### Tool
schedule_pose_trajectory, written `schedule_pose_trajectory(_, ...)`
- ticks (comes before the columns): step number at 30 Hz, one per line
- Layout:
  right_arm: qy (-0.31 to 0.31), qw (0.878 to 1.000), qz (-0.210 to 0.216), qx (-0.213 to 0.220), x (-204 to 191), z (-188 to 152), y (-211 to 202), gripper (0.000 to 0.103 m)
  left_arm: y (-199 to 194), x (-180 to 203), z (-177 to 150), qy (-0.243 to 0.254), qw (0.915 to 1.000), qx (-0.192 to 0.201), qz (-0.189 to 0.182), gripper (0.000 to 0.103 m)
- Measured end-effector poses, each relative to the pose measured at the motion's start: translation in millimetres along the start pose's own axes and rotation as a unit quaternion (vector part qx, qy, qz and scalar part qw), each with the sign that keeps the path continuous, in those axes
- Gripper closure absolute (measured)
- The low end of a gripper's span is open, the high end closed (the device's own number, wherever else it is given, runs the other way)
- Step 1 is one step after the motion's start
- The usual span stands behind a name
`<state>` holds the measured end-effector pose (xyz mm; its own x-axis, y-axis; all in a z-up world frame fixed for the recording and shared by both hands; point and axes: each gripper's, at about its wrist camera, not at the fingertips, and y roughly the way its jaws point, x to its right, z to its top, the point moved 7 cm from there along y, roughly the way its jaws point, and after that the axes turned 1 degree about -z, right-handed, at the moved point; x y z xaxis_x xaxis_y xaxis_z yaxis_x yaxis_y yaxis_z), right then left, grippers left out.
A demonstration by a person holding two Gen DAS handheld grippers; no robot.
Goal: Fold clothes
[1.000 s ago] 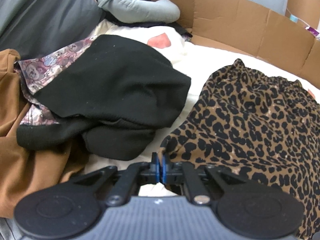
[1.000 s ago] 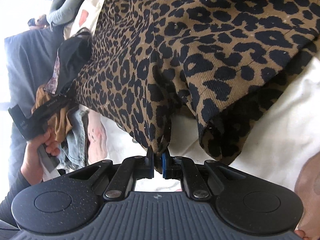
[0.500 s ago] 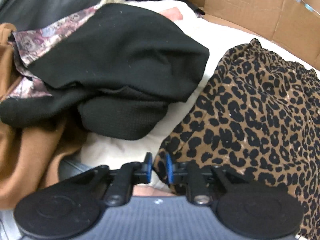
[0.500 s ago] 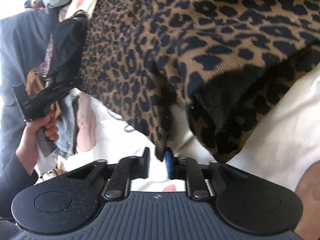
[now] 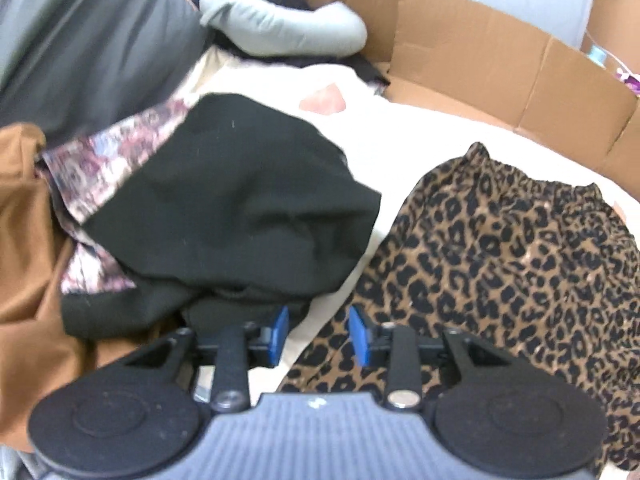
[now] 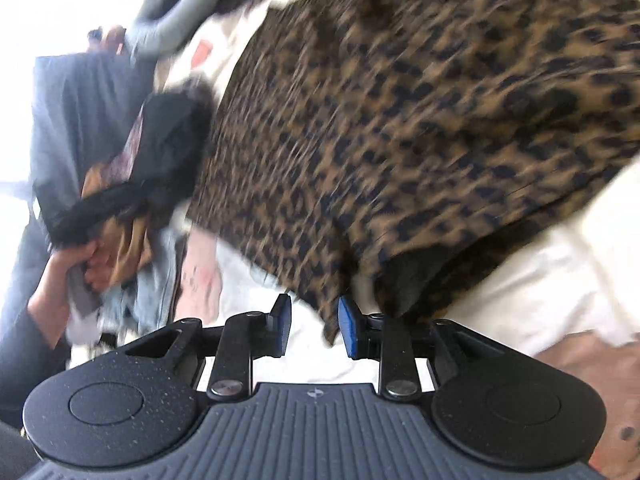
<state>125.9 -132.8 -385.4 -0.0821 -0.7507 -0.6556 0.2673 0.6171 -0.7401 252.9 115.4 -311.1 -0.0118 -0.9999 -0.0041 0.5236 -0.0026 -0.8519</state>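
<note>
A leopard-print garment (image 5: pixel 512 248) lies spread on the white bed sheet (image 5: pixel 400 136); it also fills the right wrist view (image 6: pixel 420 120), which is blurred. My left gripper (image 5: pixel 318 336) is open, its blue pads apart just over the garment's near left corner, holding nothing. My right gripper (image 6: pixel 312 326) is open too, with a hem corner of the garment lying loose between its pads. The other gripper and the hand holding it show at the left of the right wrist view (image 6: pixel 76 256).
A pile of clothes lies left: a black garment (image 5: pixel 224 208), a brown one (image 5: pixel 24 264), a floral one (image 5: pixel 116 152), and a grey pillow (image 5: pixel 80 32). A light grey neck pillow (image 5: pixel 280 28) and cardboard walls (image 5: pixel 500 64) border the far side.
Both grippers were shut on the leopard garment's corners a second ago; both have opened and let go. The garment has dropped flat onto the sheet, and both grippers have drawn back.
</note>
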Motion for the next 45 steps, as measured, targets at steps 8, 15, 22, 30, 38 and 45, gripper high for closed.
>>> schedule_pose_trajectory(8,0.093,0.989,-0.027,0.111,73,13,-39,0.071,-45,13,26,0.012,0.9998,0.014,0.008,0.064)
schedule_pose_trajectory(15,0.178,0.972,-0.019,0.152,125,19,-30,0.057,-82,9,32,0.009,0.9992,0.012,0.037,0.061)
schedule_pose_trajectory(22,0.263,0.947,0.018,0.182,161,20,-18,0.054,-112,3,31,0.028,0.9968,-0.002,0.074,0.059)
schedule_pose_trajectory(30,0.29,0.937,0.026,0.191,174,22,-11,0.103,-126,17,54,0.039,0.9956,0.003,0.085,0.059)
schedule_pose_trajectory(38,0.278,0.941,0.0,0.195,170,-1,-38,0.103,-120,52,80,0.069,0.9958,0.022,0.056,0.052)
schedule_pose_trajectory(45,0.251,0.946,-0.053,0.2,163,-1,-96,0.103,-87,74,84,0.077,0.9968,0.021,0.009,0.052)
